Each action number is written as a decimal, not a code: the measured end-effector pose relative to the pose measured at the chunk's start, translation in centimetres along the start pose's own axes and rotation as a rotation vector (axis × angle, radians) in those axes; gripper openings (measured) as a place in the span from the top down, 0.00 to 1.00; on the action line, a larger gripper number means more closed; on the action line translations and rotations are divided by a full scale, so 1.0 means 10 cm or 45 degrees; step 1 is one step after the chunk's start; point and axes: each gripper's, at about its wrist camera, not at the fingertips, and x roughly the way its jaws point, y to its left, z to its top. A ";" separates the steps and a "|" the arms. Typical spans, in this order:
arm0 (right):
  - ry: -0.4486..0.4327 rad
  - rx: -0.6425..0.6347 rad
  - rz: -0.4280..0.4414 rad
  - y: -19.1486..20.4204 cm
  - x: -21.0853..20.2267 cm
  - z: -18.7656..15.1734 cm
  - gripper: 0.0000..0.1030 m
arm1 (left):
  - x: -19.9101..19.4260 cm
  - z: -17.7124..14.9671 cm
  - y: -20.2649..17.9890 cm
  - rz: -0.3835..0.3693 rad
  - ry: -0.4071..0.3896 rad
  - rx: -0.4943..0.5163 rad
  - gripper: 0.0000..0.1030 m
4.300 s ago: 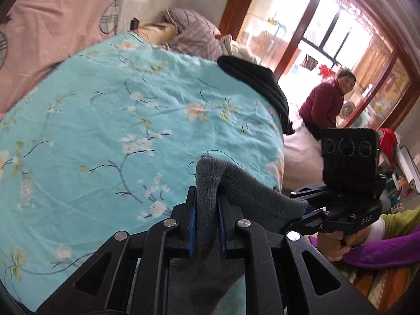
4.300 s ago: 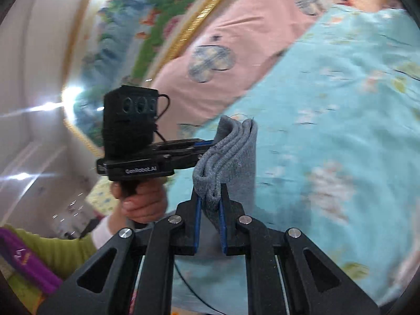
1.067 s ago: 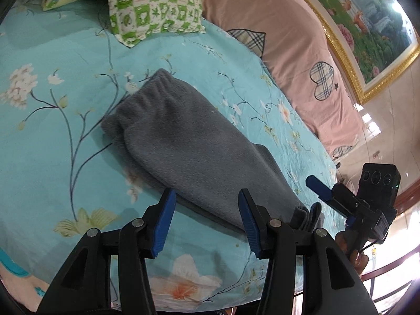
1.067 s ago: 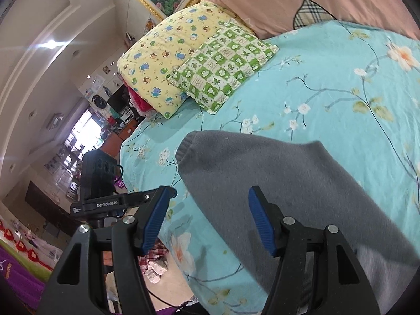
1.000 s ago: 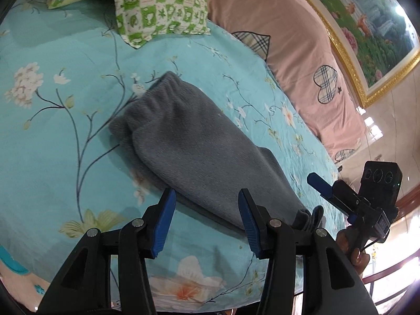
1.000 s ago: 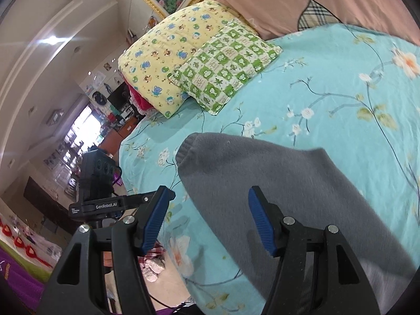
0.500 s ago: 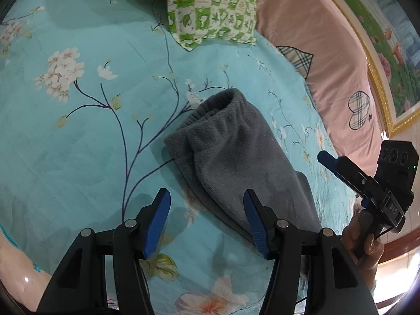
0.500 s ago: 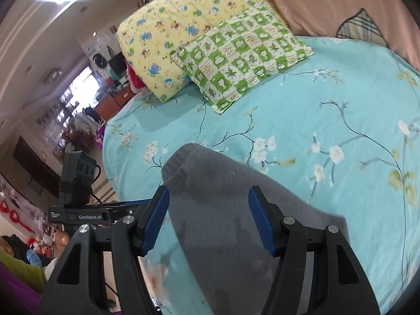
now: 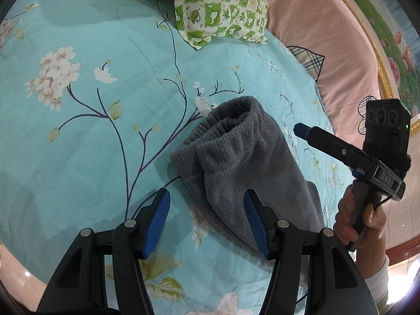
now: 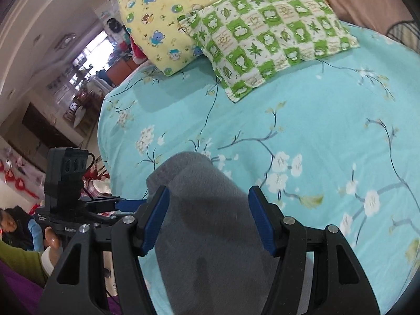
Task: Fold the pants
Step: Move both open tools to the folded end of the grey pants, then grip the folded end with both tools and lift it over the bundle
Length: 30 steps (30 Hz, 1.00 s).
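The grey pants (image 9: 244, 162) lie folded on the turquoise floral bedspread (image 9: 78, 136), centre frame. The left gripper (image 9: 207, 218), jaws just widened and gripping nothing, hovers over their near edge. Only the left view shows the gathered waistband; only the right shows the yellow pillow (image 10: 168, 15) behind the right gripper (image 10: 208, 219), spread wide, empty, above the cloth

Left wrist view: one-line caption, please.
Open left gripper above folded grey pants on floral bedsheet.
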 end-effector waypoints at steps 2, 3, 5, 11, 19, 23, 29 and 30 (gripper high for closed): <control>0.019 -0.010 0.029 -0.04 0.06 0.05 0.38 | 0.03 0.02 0.01 0.006 0.001 -0.008 0.43; 0.030 -0.015 0.037 -0.06 0.10 0.07 0.38 | 0.04 0.03 0.02 0.007 0.002 -0.012 0.43; 0.064 -0.026 0.040 -0.10 0.17 0.10 0.38 | 0.07 0.05 0.03 0.006 0.010 -0.020 0.40; 0.188 -0.076 0.045 -0.10 0.46 0.11 0.43 | 0.15 0.08 0.02 0.011 0.005 -0.026 0.39; 0.201 -0.092 0.091 -0.06 0.54 0.16 0.66 | 0.19 0.10 0.02 0.016 -0.032 -0.023 0.51; 0.201 -0.102 0.086 -0.02 0.52 0.14 0.73 | 0.20 0.11 -0.01 0.016 -0.037 -0.004 0.65; 0.168 -0.103 0.072 0.03 0.40 0.13 0.80 | 0.08 0.10 -0.12 0.015 -0.073 0.035 0.69; 0.156 -0.097 0.075 0.03 0.36 0.13 0.81 | 0.06 0.10 -0.13 0.013 -0.076 0.037 0.69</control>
